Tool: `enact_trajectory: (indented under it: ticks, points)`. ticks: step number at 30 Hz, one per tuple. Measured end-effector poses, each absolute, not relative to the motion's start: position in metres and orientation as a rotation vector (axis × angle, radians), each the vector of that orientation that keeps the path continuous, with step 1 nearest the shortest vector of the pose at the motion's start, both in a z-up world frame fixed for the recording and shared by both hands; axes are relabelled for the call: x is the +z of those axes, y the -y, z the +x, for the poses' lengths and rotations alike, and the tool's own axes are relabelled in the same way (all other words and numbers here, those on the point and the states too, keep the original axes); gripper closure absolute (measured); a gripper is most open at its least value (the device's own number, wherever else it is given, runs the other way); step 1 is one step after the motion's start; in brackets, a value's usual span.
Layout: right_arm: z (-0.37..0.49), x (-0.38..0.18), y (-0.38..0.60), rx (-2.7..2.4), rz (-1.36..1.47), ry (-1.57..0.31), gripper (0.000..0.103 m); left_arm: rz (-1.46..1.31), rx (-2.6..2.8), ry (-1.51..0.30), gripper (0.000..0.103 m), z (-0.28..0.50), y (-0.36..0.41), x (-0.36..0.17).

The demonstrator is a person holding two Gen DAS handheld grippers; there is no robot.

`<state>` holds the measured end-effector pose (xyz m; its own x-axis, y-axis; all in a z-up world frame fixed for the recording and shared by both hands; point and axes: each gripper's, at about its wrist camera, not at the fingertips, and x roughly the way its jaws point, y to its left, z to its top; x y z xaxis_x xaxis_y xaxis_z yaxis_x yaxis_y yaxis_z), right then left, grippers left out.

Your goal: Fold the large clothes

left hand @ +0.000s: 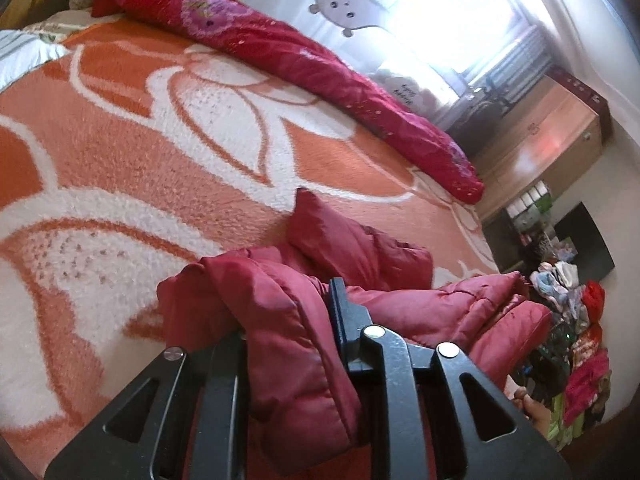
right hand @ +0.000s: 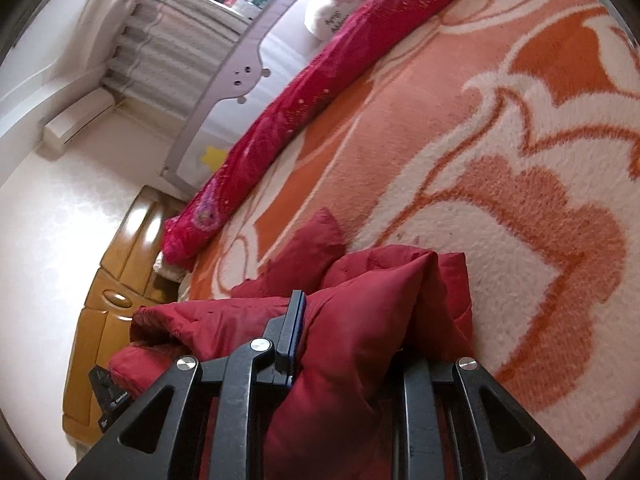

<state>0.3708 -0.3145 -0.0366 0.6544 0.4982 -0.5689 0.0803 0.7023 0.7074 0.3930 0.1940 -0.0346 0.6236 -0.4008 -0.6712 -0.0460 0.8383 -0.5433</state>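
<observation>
A dark red padded jacket point(left hand: 360, 264) lies bunched at the near edge of a bed covered by an orange and white flowered blanket point(left hand: 160, 128). My left gripper point(left hand: 288, 320) is shut on a thick fold of the jacket; the cloth hides its left finger. In the right wrist view the same jacket point(right hand: 304, 256) hangs over my right gripper point(right hand: 352, 328), which is shut on another fold. The jacket's far part with a pointed corner rests on the blanket point(right hand: 520, 160). Part of the left gripper point(right hand: 108, 396) shows at lower left of the right wrist view.
A rolled crimson quilt point(left hand: 320, 64) lies along the bed's far side, against a grey bed rail point(left hand: 344, 4). A wooden cabinet point(left hand: 552, 140) stands past the bed. A pile of clothes point(left hand: 576, 340) lies on the floor. A wooden nightstand point(right hand: 116, 292) is by the bed.
</observation>
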Motion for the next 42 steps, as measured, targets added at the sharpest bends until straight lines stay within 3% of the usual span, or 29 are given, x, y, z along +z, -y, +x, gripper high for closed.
enact_trajectory:
  ticks: [9,16,21,29,32,38,42]
  points:
    - [0.398,-0.066,0.306,0.184,0.774,-0.856,0.083,-0.576,-0.182,-0.917,0.083,0.410,-0.197,-0.056]
    - [0.404,-0.075,0.302,0.165,0.757,-0.854,0.083,-0.542,-0.239,-0.799,0.065,0.362,-0.202,-0.010]
    - [0.411,-0.080,0.303,0.146,0.749,-0.855,0.083,-0.535,-0.325,-0.735,0.064,0.319,-0.190,0.014]
    - [0.420,-0.077,0.300,0.145,0.729,-0.880,0.078,-0.337,-0.462,-0.896,0.063,0.334,-0.101,-0.010]
    - [0.417,-0.070,0.303,0.158,0.767,-0.888,0.072,-0.230,-0.363,-0.958,0.063,0.351,-0.080,-0.036]
    - [0.371,-0.013,0.307,0.217,0.770,-0.773,0.038,-0.269,-0.268,-1.005,0.069,0.381,-0.086,-0.067]
    - [0.338,0.022,0.277,0.270,0.575,-0.705,0.036,-0.234,-0.235,-1.009,0.069,0.387,-0.080,-0.066]
